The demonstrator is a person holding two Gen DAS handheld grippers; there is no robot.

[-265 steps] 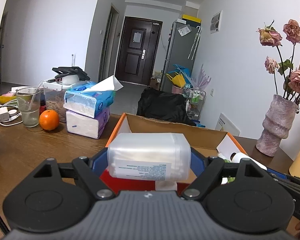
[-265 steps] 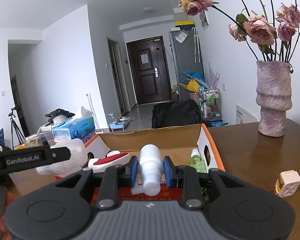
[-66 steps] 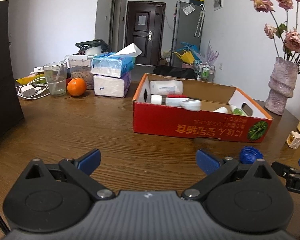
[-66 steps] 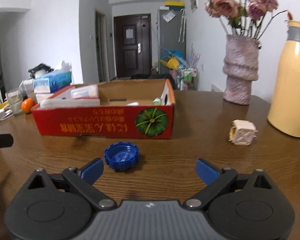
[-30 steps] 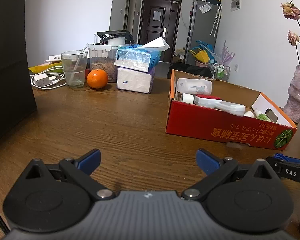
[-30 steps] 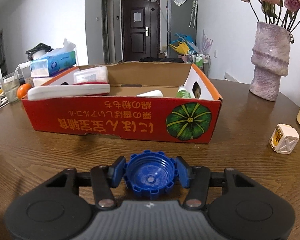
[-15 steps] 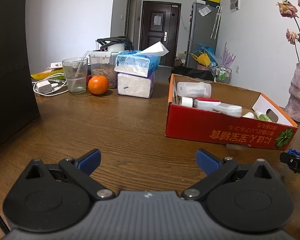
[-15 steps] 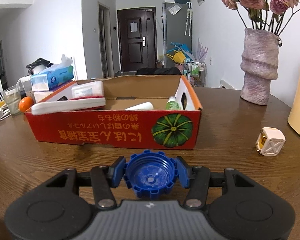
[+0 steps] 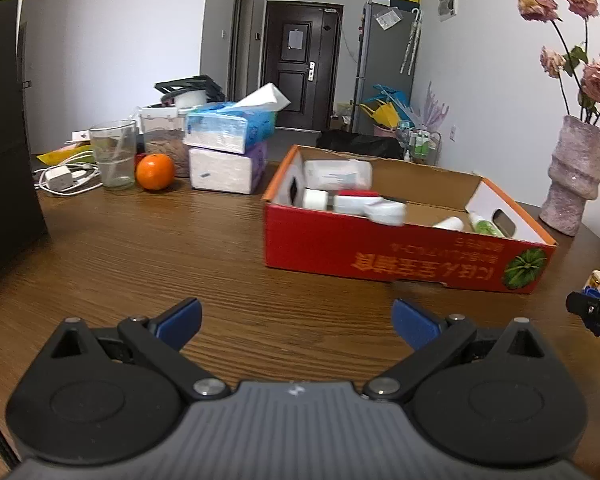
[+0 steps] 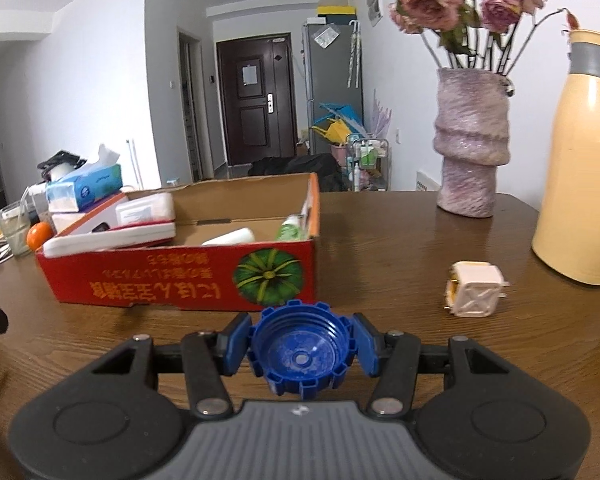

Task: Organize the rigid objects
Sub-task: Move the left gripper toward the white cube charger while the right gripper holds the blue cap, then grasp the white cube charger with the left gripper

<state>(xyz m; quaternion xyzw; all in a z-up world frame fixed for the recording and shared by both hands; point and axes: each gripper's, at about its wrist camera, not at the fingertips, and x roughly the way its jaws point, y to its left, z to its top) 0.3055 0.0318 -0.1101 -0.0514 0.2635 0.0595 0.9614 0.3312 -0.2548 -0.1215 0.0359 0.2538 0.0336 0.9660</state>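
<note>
Left wrist view runs from a dark panel [image 9: 4,140] at the left edge to a drinking glass [image 9: 113,154], an orange [image 9: 155,171] and two stacked tissue packs [image 9: 230,148] in the upper left of the frame, all on the brown wooden desk [image 9: 140,264]. Right of centre stands the red cardboard box [image 9: 400,256], open at the top, with a clear plastic container [image 9: 337,175] at its far left corner, white and red items beside that, and a small green-labelled bottle [image 9: 485,225] near its right end. A pink vase [image 9: 572,176] with dried roses stands at the right edge. At the bottom of the frame the left tool [image 9: 296,320] hangs over bare desk with its blue pads wide apart and nothing between them. Right wrist view shows the same box [image 10: 180,280] at left of centre, a small white cube-shaped plug adapter [image 10: 476,294] lying on the desk to the right of it, apart from the box, and a yellow thermos [image 10: 584,160] at the right edge. At bottom centre the right tool [image 10: 300,350] is clamped on the blue bottle cap [image 10: 300,354], whose hollow side faces the camera, held just in front of the box's near wall.
</note>
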